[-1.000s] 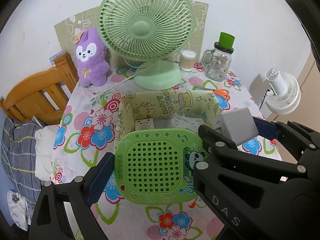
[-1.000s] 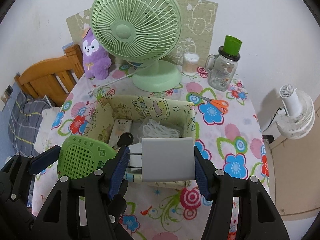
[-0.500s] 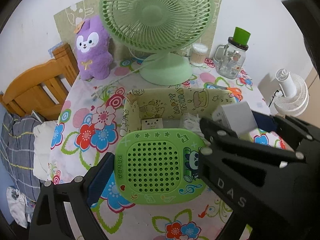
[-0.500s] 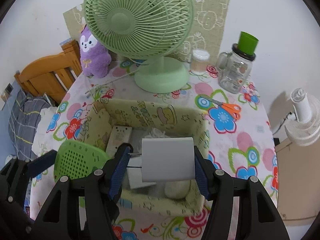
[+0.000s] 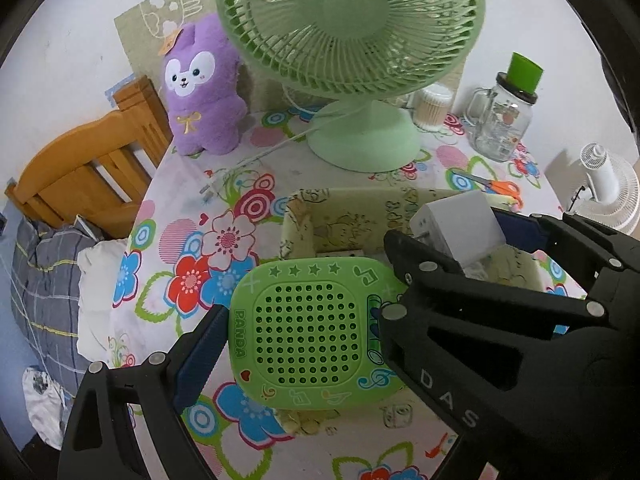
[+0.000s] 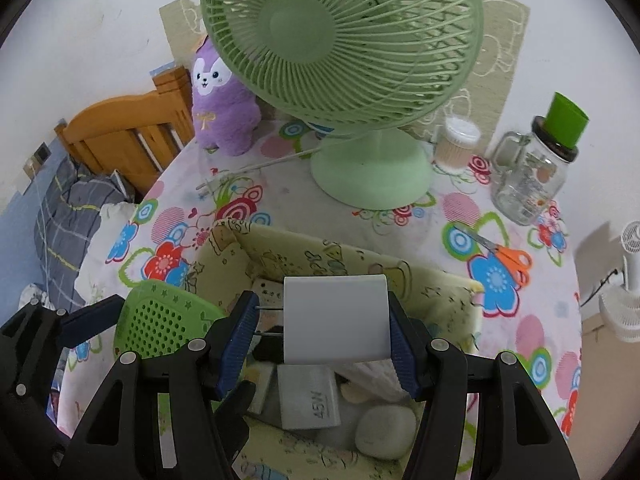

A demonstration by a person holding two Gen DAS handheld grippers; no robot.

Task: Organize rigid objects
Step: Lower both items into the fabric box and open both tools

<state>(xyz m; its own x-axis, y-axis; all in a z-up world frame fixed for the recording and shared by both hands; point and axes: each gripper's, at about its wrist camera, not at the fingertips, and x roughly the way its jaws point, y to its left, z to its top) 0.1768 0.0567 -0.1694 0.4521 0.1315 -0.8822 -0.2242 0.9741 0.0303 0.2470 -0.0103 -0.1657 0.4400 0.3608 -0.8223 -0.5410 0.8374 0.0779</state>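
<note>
while both grippers advanced | white charger (image 6: pixel 335 320) now over storage box (image 6: pixel 436 292)

table fan (image 6: pixel 352 60): green, upright on round base, back centre of the table; its white cord (image 6: pixel 256 166) trails left over the cloth
plush toy (image 5: pixel 200 88): purple, upright, left of the fan base, against the wall
tablecloth (image 6: pixel 280 208): white, bright flower print
glass jar (image 6: pixel 532 176): handled mug type, dark lid, green cup on top, right of the fan
cotton swab tub (image 6: pixel 456 144): clear, between fan base and jar
scissors (image 6: pixel 500 252): orange handles, flat on the cloth, in front of the jar
white fan (image 5: pixel 608 192): off the table, far right
wooden bed frame (image 5: pixel 84 172): left, with grey plaid bedding (image 5: pixel 36 280) below it
</note>
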